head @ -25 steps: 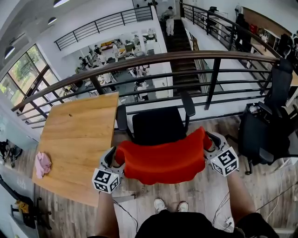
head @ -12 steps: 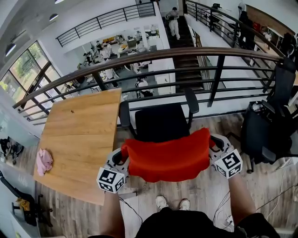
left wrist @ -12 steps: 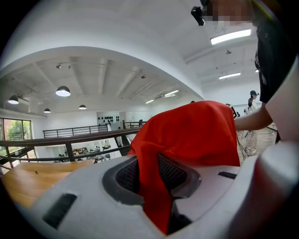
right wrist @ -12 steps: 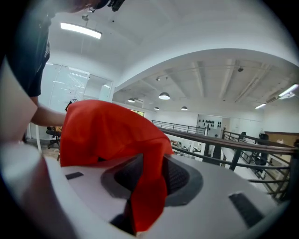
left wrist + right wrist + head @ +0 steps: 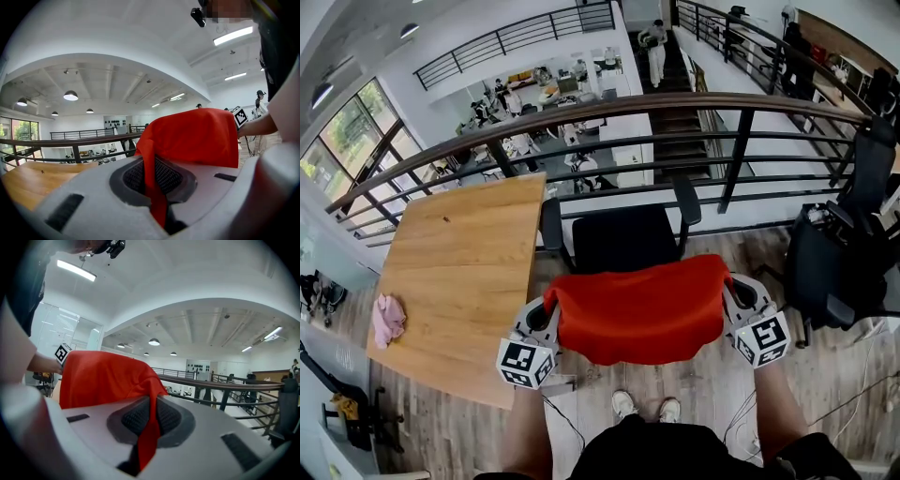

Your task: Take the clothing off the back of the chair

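red clothing [image 5: 637,314] spans the chair [image 5: 623,239], long axis left-right.

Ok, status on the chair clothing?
Jaws just closed: left gripper and right gripper shut on red garment, one each end. It lies draped over chair back, not lifted. Nothing seen in the way.

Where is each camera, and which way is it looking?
Head view: on the head, looking steeply down at red clothing on the chair; forearms, shoes, left gripper, right gripper show.
Left gripper view: on the left gripper, looking along jaws shut on the clothing, toward the right gripper.
Right gripper view: on the right gripper, jaws just closing onto the clothing, facing the left gripper.
Shared: both gripper views show the clothing and face each other.
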Motion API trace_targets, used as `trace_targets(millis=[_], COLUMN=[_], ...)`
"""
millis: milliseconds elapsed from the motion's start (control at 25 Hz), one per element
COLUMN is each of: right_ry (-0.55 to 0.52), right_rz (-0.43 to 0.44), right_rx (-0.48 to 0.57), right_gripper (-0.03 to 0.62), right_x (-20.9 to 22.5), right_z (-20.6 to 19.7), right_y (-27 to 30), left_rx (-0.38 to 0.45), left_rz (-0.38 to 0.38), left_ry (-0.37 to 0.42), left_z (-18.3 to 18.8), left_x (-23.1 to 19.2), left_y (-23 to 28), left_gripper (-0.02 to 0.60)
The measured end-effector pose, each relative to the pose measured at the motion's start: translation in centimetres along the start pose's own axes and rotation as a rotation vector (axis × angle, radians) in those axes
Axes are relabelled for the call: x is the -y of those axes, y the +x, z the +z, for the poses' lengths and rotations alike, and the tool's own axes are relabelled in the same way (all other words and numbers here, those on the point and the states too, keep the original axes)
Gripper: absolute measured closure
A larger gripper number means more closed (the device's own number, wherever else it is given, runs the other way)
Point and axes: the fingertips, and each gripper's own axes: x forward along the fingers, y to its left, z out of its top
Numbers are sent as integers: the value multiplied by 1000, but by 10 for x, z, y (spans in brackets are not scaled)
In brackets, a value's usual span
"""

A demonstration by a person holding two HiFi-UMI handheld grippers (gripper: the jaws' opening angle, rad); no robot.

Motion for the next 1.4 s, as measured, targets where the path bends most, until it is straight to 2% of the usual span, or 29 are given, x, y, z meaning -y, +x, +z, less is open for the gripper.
trace_targets(millis=[240,600,1080,1400], right_ry=[-21,-63,-117,-133], right_rz=[-54,-91,-44,-22], right_rx=[49,185,358,388], right_gripper=[571,571,571,571], right_x=[10,15,-8,-29], right_z=[21,75,135,138], right_y=[-15,-56,-130,-176], left_rx=[38,145,272,304], left_rz=[46,126,221,239], left_ry=[8,70,96,77], left_z=[15,72,129,131], left_x=[-1,8,55,92], left_y=[-15,-50,-112,-146], left_gripper=[552,554,554,554])
